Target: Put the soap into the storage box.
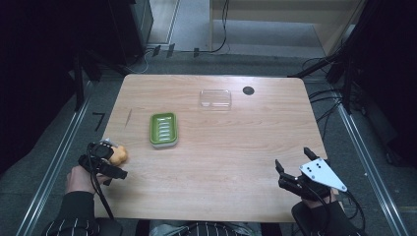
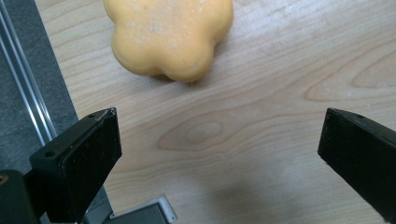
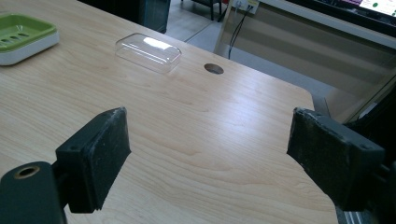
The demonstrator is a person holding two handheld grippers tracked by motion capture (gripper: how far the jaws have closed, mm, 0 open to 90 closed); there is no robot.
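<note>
Approach step: my left tongs gape wide just short of the orange soap. Right tongs open, idle. Next: advance, straddle soap, close.

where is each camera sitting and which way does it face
High view: above the person's side, facing forward and down on the table; shows both hands, left gripper and right gripper.
Left gripper view: on the left gripper, facing down between its open jaws at the orange flower-shaped soap.
Right gripper view: on the right gripper, facing across the table between open jaws.
Shared: green soap dish and clear lid appear in the high and right gripper views.
</note>
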